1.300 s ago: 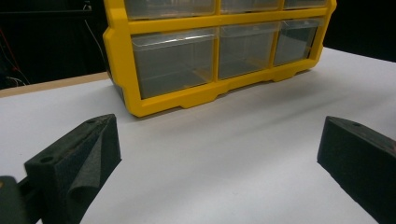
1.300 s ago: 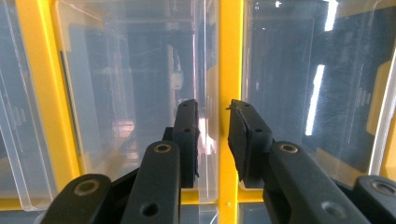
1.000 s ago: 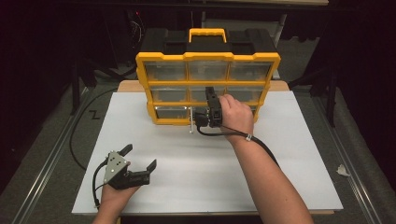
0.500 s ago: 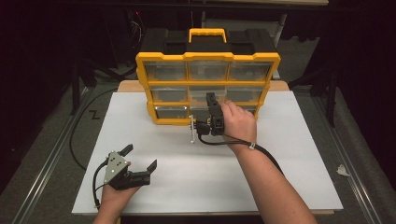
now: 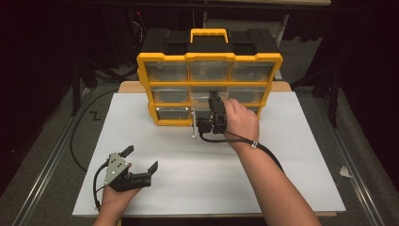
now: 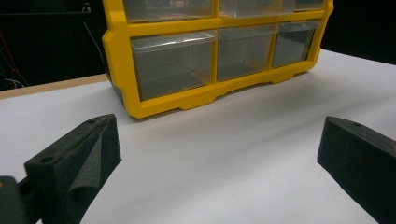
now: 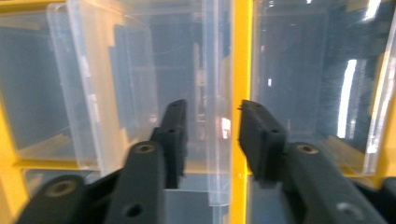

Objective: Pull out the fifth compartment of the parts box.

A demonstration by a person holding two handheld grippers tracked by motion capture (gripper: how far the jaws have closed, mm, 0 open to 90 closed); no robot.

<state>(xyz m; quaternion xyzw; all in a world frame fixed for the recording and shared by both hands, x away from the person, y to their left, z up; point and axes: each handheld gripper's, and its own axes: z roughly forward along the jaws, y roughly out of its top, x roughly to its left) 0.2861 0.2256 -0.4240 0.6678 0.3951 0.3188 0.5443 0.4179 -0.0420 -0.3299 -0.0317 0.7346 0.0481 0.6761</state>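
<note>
A yellow organiser (image 5: 209,57) with clear drawers and a black top stands at the back of the white table. My right gripper (image 5: 214,107) reaches into its lower middle part, with a hand wrapped around it. In the right gripper view the jaws (image 7: 212,126) are closed on the clear front lip of a drawer (image 7: 217,93). That drawer (image 5: 194,125) sticks out of the frame toward me. My left gripper (image 5: 140,158) rests low near the table's front left, open and holding nothing. The left gripper view has the organiser (image 6: 205,93) ahead of the spread jaws (image 6: 219,154).
The white table top (image 5: 188,174) has free room in front of the organiser and on both sides. Black cables (image 5: 80,141) trail off the table's left edge. A scrap of white paper (image 5: 346,172) lies on the floor at the right.
My right gripper and the drawer front have shifted slightly near the organiser's lower middle, first toward me, then a little back. The left gripper has stayed in place, open.
</note>
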